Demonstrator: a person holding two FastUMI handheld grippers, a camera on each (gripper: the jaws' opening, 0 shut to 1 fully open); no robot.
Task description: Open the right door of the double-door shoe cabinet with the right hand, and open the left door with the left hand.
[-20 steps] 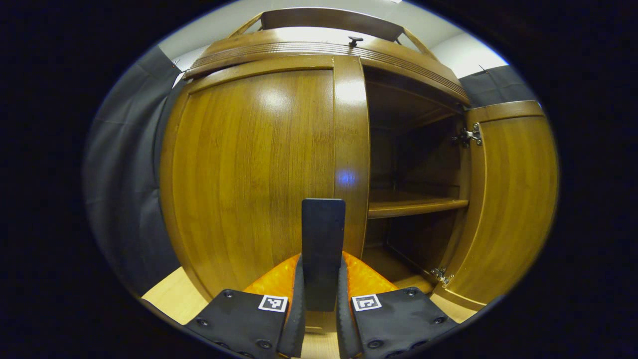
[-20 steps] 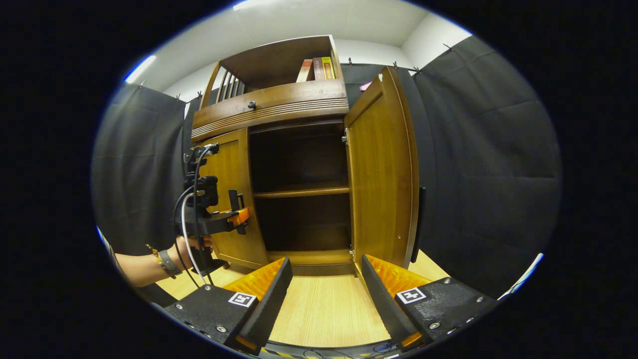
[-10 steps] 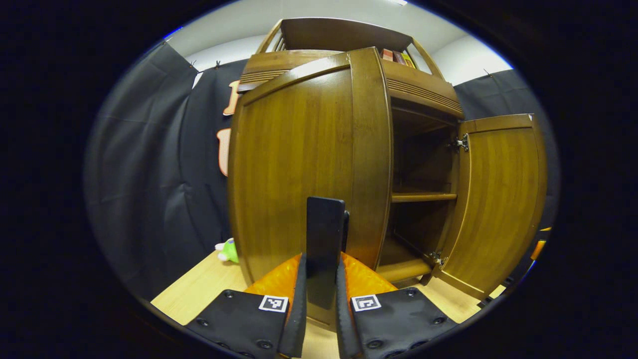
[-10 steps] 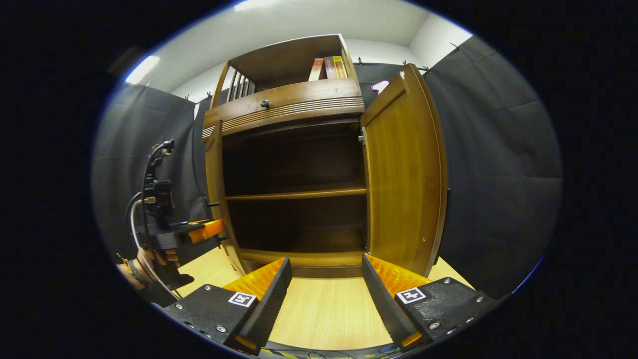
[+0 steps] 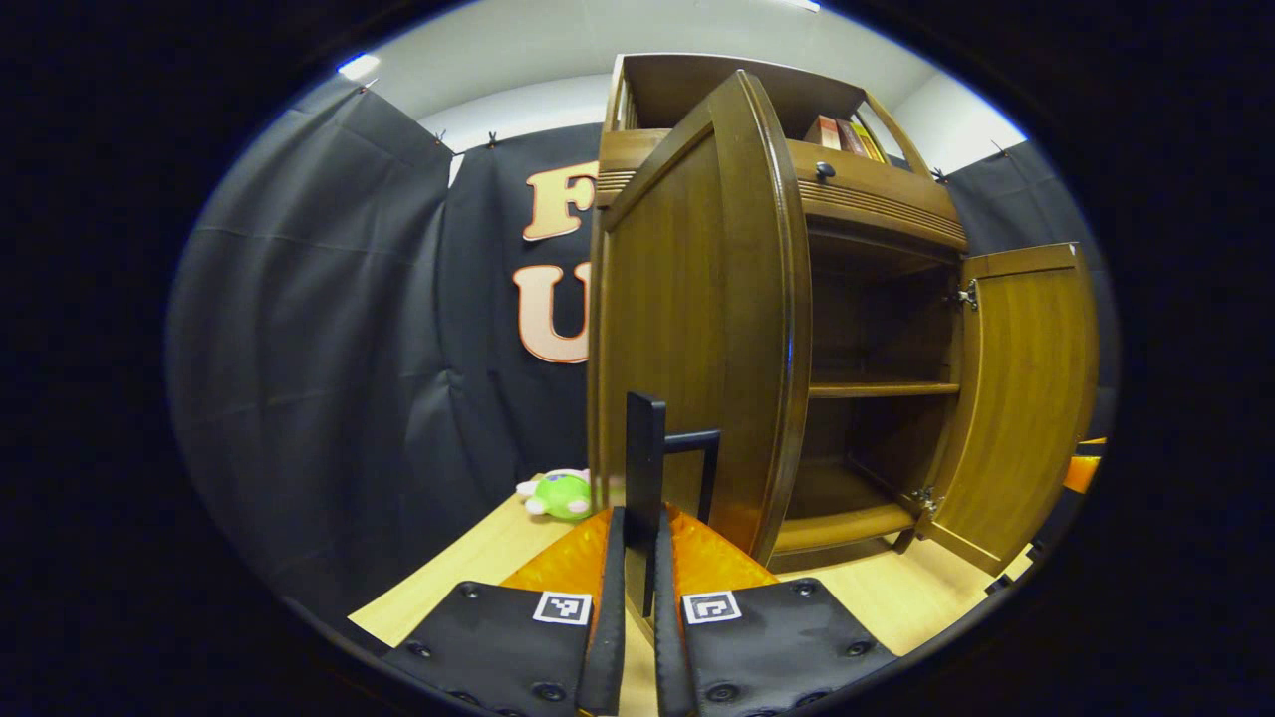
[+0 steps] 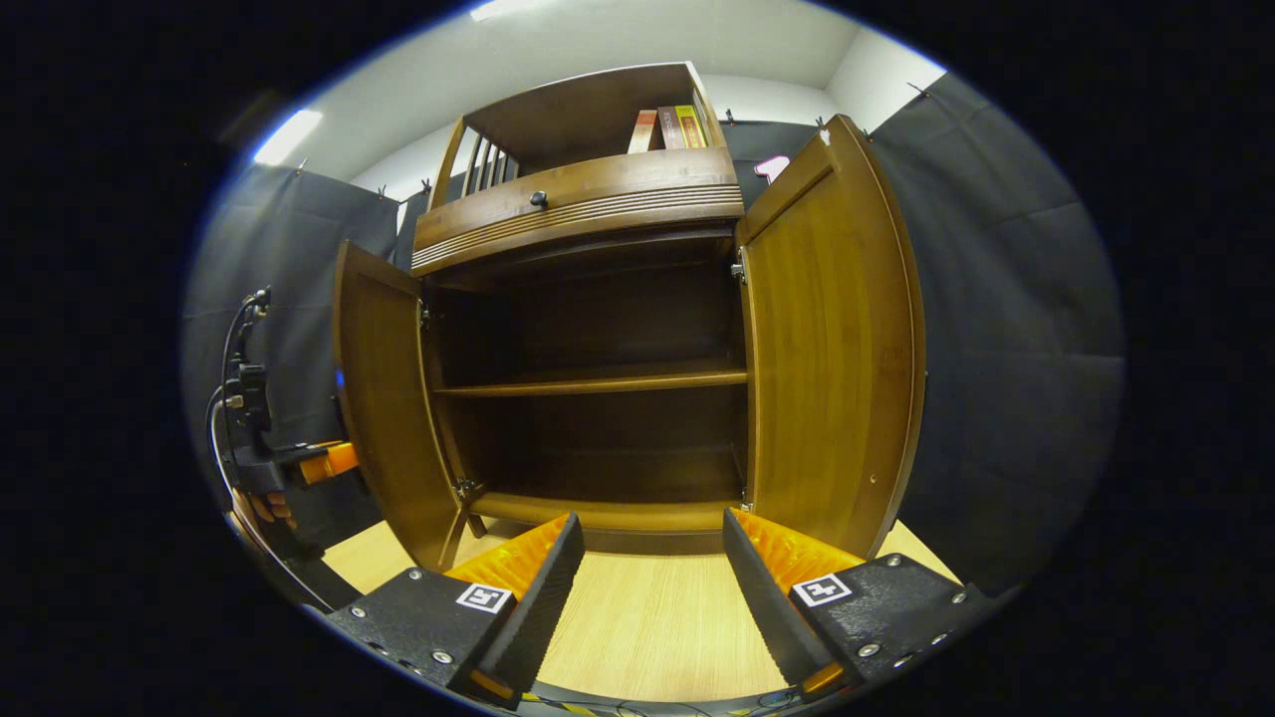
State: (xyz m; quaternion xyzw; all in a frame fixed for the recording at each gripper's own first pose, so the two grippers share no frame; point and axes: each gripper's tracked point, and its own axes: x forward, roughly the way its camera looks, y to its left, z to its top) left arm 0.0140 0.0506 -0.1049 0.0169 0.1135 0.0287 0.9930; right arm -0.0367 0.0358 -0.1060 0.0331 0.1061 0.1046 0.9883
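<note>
At the cabinet's left edge, the left gripper (image 5: pixel 637 558) is clenched on the black bar handle (image 5: pixel 645 468) of the glossy brown wooden left door (image 5: pixel 697 329), swung wide. To finish well, it should follow the hinge arc, then let go. The right gripper (image 6: pixel 647 558) hangs released before the open right door (image 6: pixel 832 339). Two doors, one inner shelf (image 6: pixel 598 378), one green plush toy (image 5: pixel 560 494).

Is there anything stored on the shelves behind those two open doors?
No: in the right gripper view the shoe cabinet stands with both doors swung wide, and its middle shelf and bottom board are bare.
</note>
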